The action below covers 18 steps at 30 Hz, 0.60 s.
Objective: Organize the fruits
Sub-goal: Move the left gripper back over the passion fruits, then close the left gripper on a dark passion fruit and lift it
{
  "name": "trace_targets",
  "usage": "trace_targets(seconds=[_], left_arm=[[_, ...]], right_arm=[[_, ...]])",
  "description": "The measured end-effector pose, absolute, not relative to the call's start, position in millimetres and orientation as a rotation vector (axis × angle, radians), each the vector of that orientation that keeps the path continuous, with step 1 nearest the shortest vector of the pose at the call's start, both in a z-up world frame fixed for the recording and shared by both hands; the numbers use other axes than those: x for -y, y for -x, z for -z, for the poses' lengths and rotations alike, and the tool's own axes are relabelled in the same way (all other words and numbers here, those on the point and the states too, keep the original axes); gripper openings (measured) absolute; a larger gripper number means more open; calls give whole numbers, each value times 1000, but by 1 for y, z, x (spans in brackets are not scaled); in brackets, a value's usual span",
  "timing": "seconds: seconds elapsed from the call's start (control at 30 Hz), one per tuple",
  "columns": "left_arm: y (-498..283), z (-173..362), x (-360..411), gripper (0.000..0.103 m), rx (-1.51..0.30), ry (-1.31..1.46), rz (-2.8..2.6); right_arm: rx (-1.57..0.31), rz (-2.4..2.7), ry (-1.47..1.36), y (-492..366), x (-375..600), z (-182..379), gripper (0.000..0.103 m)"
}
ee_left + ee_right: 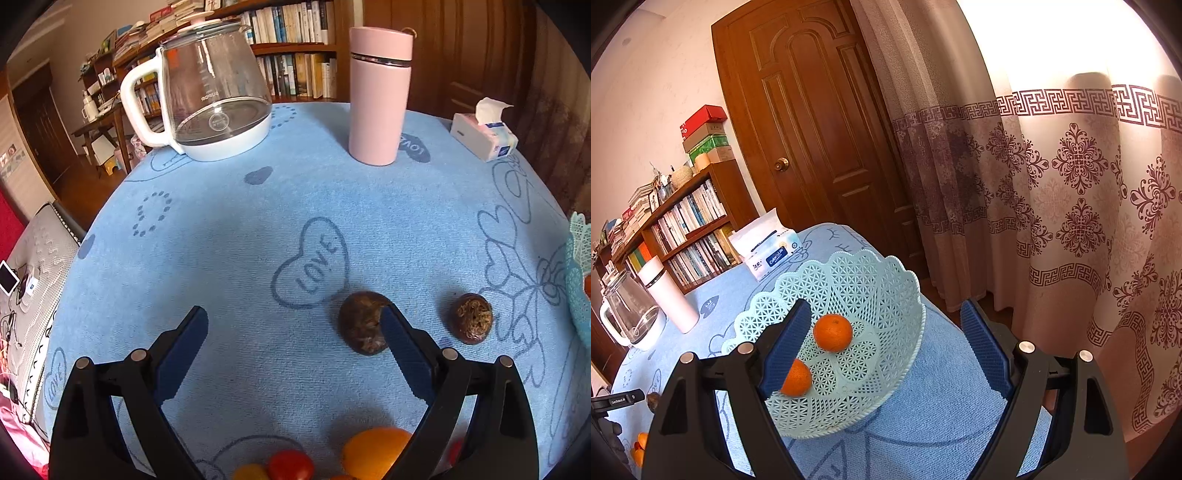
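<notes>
My left gripper (293,317) is open and empty above the blue cloth. A dark brown wrinkled fruit (360,321) lies just left of its right finger, partly behind it. A second brown fruit (472,318) lies further right. An orange (373,450) and small red (290,465) and yellow tomatoes (249,472) lie below the fingers. My right gripper (886,314) is open and empty above a pale green lattice basket (886,295) holding two oranges, one (833,332) in full view, one (796,378) partly behind the left finger.
A glass kettle (210,92), a pink flask (378,96) and a tissue pack (484,134) stand at the table's far side. The basket's edge (580,280) shows at far right. A bookshelf, door and curtain surround the table; the table edge runs right of the basket.
</notes>
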State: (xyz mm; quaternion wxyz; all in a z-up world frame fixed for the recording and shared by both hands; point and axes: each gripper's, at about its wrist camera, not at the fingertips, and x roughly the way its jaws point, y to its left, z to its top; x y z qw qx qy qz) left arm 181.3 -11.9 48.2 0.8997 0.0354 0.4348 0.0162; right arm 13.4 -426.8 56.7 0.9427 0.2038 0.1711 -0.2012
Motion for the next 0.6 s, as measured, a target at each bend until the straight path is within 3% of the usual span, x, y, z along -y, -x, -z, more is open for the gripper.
trace_targets(seconds=[0.17, 0.27, 0.43, 0.6], left_arm=[[-182, -46, 26, 93, -904, -100, -3], [-186, -40, 32, 80, -932, -105, 12], [-193, -31, 39, 74, -966, -103, 32], [-196, -27, 41, 58, -986, -77, 72]], right_arm=[[-349, 409, -416, -13, 427, -57, 84], [-348, 410, -415, -13, 426, -57, 84], [-350, 409, -414, -14, 425, -57, 84], [-350, 407, -405, -15, 423, -57, 84]])
